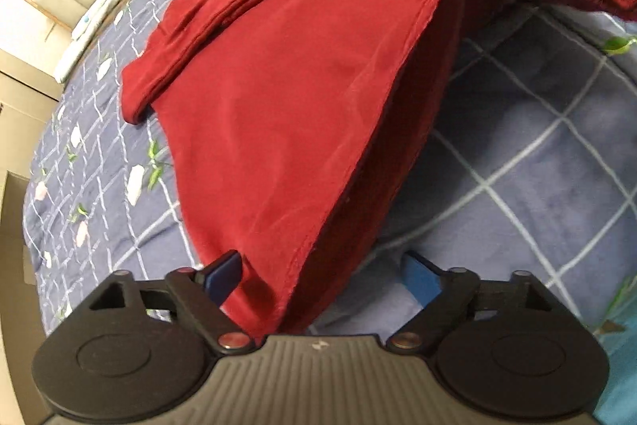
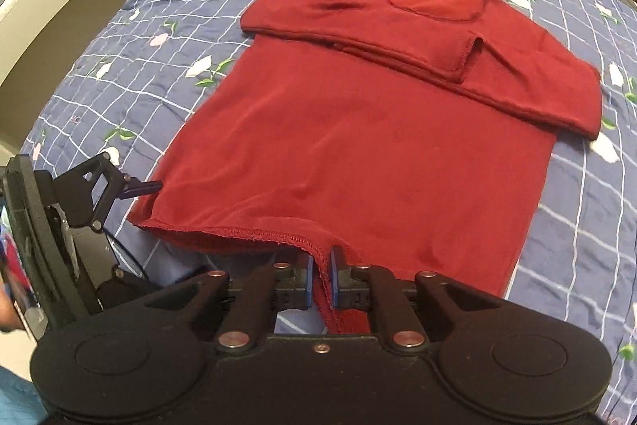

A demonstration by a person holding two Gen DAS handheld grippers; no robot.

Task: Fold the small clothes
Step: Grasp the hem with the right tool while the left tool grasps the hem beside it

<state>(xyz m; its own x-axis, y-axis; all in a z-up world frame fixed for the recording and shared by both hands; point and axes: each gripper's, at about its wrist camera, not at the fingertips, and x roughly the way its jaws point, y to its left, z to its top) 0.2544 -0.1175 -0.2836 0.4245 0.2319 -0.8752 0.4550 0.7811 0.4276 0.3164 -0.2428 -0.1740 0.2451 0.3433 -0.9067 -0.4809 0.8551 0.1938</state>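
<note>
Across the middle of the bed [image 2: 577, 210], on its blue checked quilt, lies the red shirt [image 2: 358, 130], face up with both long sleeves already crossed over the chest just below the neckline, and its hem toward you at the near edge. At the hem's left corner, your left gripper [image 1: 318, 275] has its jaws spread wide, with the cloth of that corner running between the blue pads [image 1: 223, 271] but not pinched; in the right wrist view it sits just beside that corner, so you have no hold there yet. Close on that corner through both layers, a little in from the stitched edge, where the seam gives the pads something to bite. Moving right along the hem, you can see it lifted off the quilt and sagging in a soft curve, which tells you the knit is thin, light and limp: it will drape, stretch and slide on itself instead of keeping a line. Further right, your right gripper [image 2: 321, 281] is clamped on the hem, a strip of the stitched edge hanging down between its pads. To my eye this grip sits nearer the hem's middle than its right corner, so expect the free right corner to droop when you lift. Keep the hem taut between both holds, and carry it low toward the collar.
</note>
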